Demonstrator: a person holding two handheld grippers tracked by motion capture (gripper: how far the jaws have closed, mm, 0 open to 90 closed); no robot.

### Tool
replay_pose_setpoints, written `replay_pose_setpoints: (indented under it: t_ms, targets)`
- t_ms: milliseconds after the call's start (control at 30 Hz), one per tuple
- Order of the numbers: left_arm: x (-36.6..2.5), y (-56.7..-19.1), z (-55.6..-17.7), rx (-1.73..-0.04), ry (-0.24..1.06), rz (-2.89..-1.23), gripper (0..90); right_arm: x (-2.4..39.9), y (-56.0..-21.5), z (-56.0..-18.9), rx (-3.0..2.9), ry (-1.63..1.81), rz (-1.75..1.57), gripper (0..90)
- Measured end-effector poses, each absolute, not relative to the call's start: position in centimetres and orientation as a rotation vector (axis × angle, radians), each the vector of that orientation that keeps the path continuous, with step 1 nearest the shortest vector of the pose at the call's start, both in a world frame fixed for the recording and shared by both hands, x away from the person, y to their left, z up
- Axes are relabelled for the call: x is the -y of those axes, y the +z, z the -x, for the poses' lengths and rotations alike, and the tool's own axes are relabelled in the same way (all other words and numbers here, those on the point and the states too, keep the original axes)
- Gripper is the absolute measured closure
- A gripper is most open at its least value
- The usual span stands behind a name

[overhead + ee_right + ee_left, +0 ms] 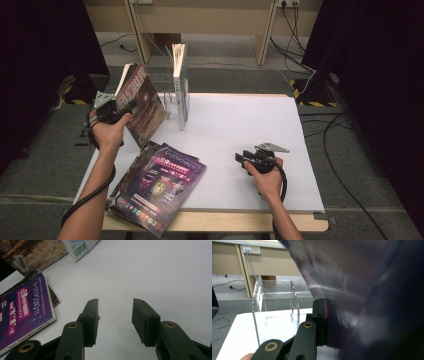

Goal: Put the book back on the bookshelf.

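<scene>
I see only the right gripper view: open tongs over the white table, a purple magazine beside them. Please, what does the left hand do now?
Observer: The left tongs are shut on a dark magazine, holding it tilted over the far left part of the table.
Operator: Is there some place to put it?
Observer: Yes, a clear rack stands right beside it.
Operator: Is the rack empty?
Observer: No, one white book stands upright at its right end.

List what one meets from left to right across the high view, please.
Left hand-held gripper → held magazine → clear rack with an upright book → right hand-held gripper. The magazine stack overlaps, so I omit it.
</scene>
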State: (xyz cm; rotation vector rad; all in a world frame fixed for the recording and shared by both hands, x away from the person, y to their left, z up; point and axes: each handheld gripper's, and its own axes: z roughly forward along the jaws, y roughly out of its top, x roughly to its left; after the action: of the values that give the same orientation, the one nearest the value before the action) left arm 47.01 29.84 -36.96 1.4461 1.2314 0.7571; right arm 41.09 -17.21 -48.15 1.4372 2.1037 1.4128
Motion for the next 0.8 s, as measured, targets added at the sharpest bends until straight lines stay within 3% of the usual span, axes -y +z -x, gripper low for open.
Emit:
replay_pose_setpoints:
  t_ms: [800]
  targets:
    - [-28.2, -35.2, -50.4, -1.148, 0.885, -1.361, 83.4, 17.3, -48.3, -41.2, -2.097, 1.421, -1.445, 57.1]
